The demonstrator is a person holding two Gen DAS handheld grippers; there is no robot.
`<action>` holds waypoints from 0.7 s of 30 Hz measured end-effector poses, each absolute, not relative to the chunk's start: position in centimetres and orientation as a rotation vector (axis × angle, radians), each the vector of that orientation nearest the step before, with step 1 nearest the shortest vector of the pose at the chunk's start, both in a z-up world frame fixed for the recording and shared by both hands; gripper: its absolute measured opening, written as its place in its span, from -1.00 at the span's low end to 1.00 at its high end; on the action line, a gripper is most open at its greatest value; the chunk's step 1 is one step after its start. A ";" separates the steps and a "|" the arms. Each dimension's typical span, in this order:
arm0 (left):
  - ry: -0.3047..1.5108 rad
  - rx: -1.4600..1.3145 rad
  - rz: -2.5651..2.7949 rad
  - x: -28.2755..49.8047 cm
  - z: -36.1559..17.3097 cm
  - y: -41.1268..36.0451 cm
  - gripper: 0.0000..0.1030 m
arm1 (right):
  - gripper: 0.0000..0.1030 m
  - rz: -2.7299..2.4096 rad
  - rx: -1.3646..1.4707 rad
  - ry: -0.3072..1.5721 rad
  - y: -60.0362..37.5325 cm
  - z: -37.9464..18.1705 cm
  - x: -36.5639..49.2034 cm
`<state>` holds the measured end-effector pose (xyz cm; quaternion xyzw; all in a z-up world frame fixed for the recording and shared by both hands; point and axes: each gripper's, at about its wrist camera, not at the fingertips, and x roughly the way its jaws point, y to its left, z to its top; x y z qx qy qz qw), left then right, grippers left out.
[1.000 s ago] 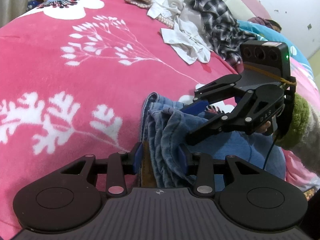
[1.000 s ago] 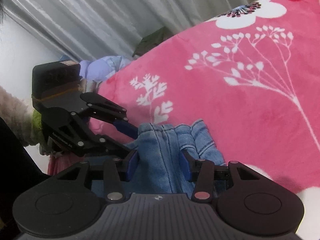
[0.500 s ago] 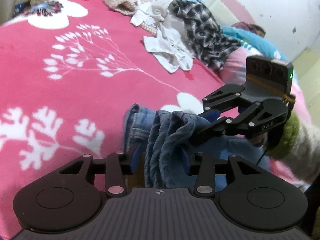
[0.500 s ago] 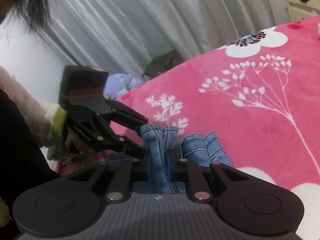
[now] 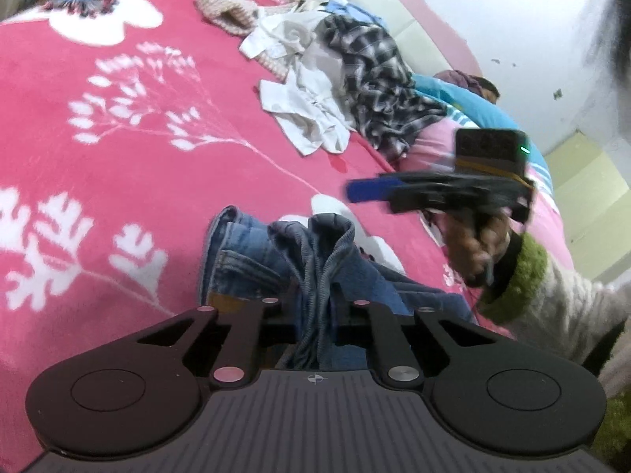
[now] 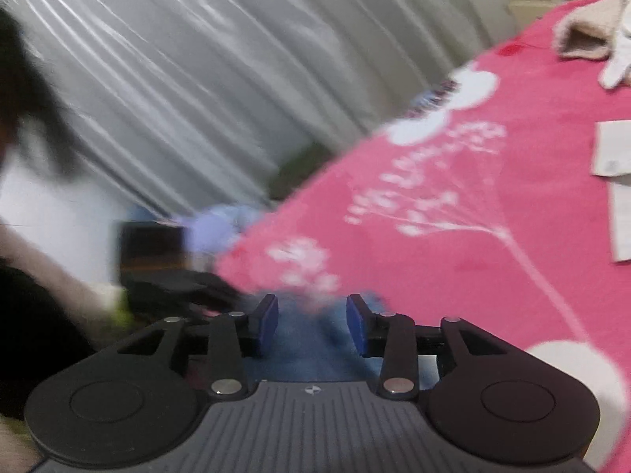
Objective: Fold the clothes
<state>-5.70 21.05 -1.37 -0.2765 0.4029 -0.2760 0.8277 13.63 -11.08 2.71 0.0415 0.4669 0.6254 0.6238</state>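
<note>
Your left hand-held gripper point(image 5: 315, 307) is closing, and its jaws pinch a bunched fold of the blue jeans point(image 5: 315, 252). The jeans lie crumpled on the pink flowered blanket point(image 5: 118, 157) on the bed, right in front of you. Your right hand-held gripper point(image 6: 312, 325) is opening, and its blue pads point(image 6: 266, 323) stand apart with nothing squeezed; blurry blue jeans point(image 6: 307, 339) lie just past them. In the left view, your right hand point(image 5: 473, 248) holds that gripper up above the blanket, to the right of the jeans. Farther away, a white shirt point(image 5: 307, 106) and a dark checked shirt point(image 5: 378, 79) sit in a messy pile. A fuzzy beige knit piece point(image 5: 228, 15) lies beside them.
</note>
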 end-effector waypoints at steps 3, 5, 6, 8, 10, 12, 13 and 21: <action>0.842 -0.564 -0.604 -6.2 -0.6 20.6 -0.80 | -0.17 1.453 -0.080 1.135 -9.2 1.3 13.4; 0.838 -0.545 -0.615 -6.5 -0.1 20.3 -0.80 | -0.18 1.475 -0.213 1.166 -8.0 0.5 12.7; 0.838 -0.537 -0.618 -6.7 0.1 20.2 -0.80 | -0.18 1.478 -0.254 1.171 -7.6 0.2 12.5; 0.837 -0.528 -0.620 -6.8 0.2 20.0 -0.80 | -0.17 1.474 -0.309 1.180 -7.0 -0.3 12.1; 0.835 -0.529 -0.615 -6.8 0.2 19.9 -0.80 | -0.18 1.458 -0.326 1.176 -6.7 -0.6 11.8; 0.832 -0.533 -0.611 -6.8 0.2 20.0 -0.80 | -0.47 1.442 -0.328 1.147 -7.1 -0.5 11.3; 0.830 -0.535 -0.611 -6.9 0.2 20.1 -0.80 | -0.78 1.449 -0.323 1.129 -7.6 0.0 11.0; 0.776 -0.526 -0.636 -6.3 1.4 19.6 -0.80 | -0.84 1.420 -0.333 0.957 -10.4 4.1 9.2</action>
